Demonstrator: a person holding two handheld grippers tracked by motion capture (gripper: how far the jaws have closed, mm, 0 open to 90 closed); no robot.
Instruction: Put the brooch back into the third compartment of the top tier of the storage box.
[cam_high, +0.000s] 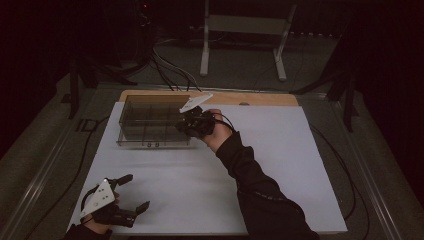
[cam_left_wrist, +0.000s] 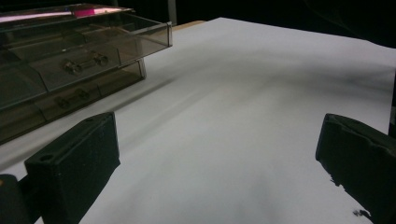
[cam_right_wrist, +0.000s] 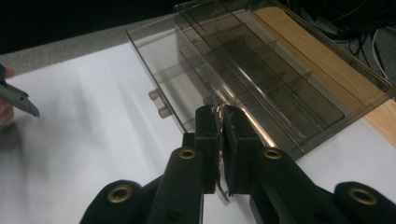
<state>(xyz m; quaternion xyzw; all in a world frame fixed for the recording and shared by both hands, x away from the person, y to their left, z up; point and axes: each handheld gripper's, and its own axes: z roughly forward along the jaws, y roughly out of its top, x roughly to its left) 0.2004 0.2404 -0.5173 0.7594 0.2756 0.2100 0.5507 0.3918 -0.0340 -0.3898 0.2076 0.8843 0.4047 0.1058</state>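
Note:
A smoky clear drawer box (cam_high: 150, 122) stands at the back left of the white sheet (cam_high: 280, 165). In the right gripper view its upper drawer (cam_right_wrist: 154, 70) is slid out a little, with a small handle (cam_right_wrist: 159, 103) on the front. My right gripper (cam_right_wrist: 220, 114) is shut on the thin clear front wall of that drawer near its end; in the high view it sits at the box's right front corner (cam_high: 186, 125). My left gripper (cam_high: 136, 191) rests open near the front left edge, with nothing between its fingers (cam_left_wrist: 74, 172). The box (cam_left_wrist: 70, 51) lies ahead and to its left.
A wooden board (cam_high: 260, 99) shows along the far edge behind the box. Beyond the table stand a white frame (cam_high: 245, 25) and loose cables (cam_high: 170, 70). The left hand's grey plate (cam_right_wrist: 18, 100) shows at the left edge of the right gripper view.

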